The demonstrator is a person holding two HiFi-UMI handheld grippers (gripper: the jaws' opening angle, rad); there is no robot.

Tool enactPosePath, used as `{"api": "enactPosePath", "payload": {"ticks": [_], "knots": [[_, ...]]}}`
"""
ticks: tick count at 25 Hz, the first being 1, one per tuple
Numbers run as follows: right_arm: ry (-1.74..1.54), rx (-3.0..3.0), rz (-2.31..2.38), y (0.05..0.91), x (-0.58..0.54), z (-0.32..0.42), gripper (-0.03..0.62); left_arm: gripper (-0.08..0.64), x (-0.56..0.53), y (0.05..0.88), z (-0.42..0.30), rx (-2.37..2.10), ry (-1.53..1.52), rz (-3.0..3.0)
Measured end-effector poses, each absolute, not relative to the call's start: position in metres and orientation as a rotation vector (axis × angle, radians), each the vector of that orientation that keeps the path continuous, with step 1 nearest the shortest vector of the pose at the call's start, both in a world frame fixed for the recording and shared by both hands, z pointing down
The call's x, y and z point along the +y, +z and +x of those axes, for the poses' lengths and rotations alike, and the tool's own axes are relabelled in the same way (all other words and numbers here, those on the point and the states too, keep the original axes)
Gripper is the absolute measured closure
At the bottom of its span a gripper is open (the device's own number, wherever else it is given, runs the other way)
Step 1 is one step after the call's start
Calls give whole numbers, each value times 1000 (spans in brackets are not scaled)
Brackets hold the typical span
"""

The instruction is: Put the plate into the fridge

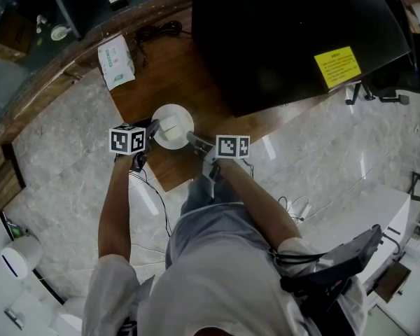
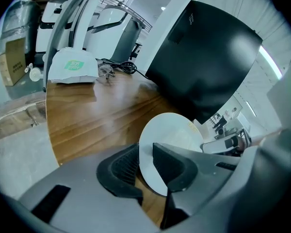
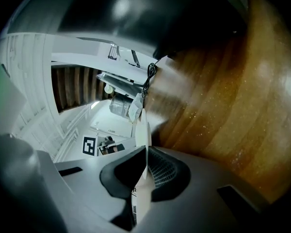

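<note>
Head view, from above your shoulders: a green-and-white packet (image 1: 116, 61) lies on the wooden table (image 1: 150, 89), well to the left of the black cabinet (image 1: 294, 33) with the yellow label. That cabinet is probably the fridge.

Moving toward the cabinet, your left gripper (image 1: 152, 128) comes next. The left gripper view shows its jaws apart, one on each side of the rim of the white plate (image 1: 172, 126), with no firm pinch to be seen. The plate itself is just in front of the cabinet's near left corner, above the table's edge. Whether it rests on the wood or is already lifted cannot be told.

Your right gripper (image 1: 194, 141) is on the side of the plate nearer the cabinet. In the right gripper view its jaws are clamped on the rim, and the plate shows edge-on between the pads.

The plate hangs between your two grippers, and the cabinet lies beyond it, up and to the right. A round plate has no long axis to line up. Your right hand is closer to the cabinet, so it looks the likelier one to lead the carry, and no open door shows from here.
</note>
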State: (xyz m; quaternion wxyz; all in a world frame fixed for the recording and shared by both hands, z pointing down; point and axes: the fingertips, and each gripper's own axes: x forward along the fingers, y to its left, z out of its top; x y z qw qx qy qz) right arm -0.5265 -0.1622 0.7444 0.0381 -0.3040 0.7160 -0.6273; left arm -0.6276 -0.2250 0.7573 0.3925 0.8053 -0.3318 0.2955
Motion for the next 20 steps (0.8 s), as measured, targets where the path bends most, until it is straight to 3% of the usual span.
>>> {"api": "enactPosePath", "payload": {"ticks": [20], "knots": [[-1844, 2233, -980, 730, -152, -497, 569, 457, -204, 714, -609, -1117, 520, 2305]]}}
